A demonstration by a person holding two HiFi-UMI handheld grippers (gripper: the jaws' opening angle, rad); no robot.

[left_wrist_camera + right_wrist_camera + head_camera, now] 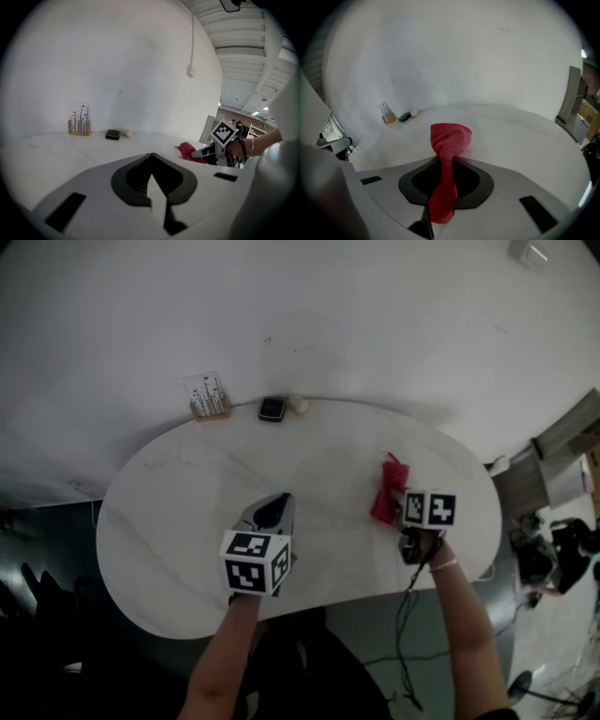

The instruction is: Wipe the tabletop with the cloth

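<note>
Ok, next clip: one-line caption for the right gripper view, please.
Right gripper shut on a bunched red cloth, white tabletop ahead, small items by the far wall.

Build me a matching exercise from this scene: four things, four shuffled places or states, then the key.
Things
1. red cloth
2. left gripper
3. black box
4. card holder

Places or states
A. jaws together, nothing between them
B. leftmost thing at the far edge of the table
C. clamped in the right gripper
D. right beside a small pale ball

Pairs: 1-C, 2-A, 3-D, 4-B
</note>
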